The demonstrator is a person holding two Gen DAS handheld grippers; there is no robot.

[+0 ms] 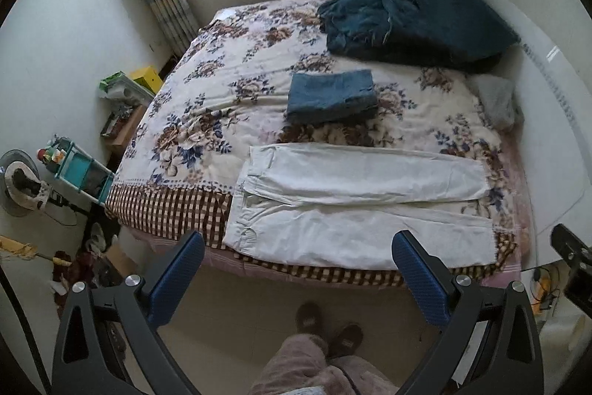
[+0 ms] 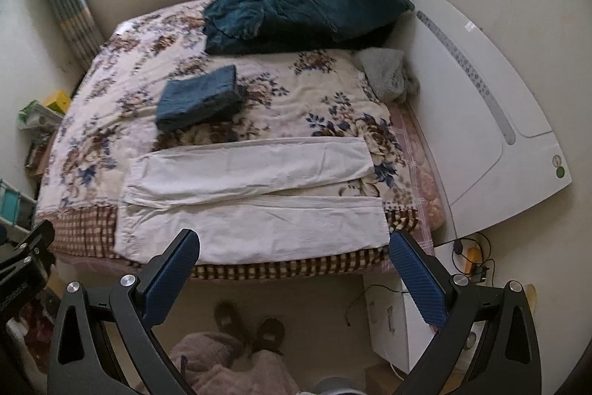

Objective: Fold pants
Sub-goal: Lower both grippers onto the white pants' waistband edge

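Observation:
White pants (image 1: 355, 206) lie flat along the near edge of the bed, waist to the left, both legs stretched to the right; they also show in the right wrist view (image 2: 255, 206). My left gripper (image 1: 299, 247) is open and empty, held above the floor just short of the bed edge, in front of the pants. My right gripper (image 2: 294, 247) is open and empty, at the same distance, its fingers framing the near leg.
Folded blue jeans (image 1: 331, 97) lie mid-bed behind the pants, on the floral bedspread (image 1: 207, 106). A dark blue blanket (image 1: 418, 21) and grey cloth (image 1: 497, 99) lie near the white headboard (image 2: 481, 99). A cluttered shelf (image 1: 79, 169) stands left; a white cabinet (image 2: 392, 324) and cables sit right.

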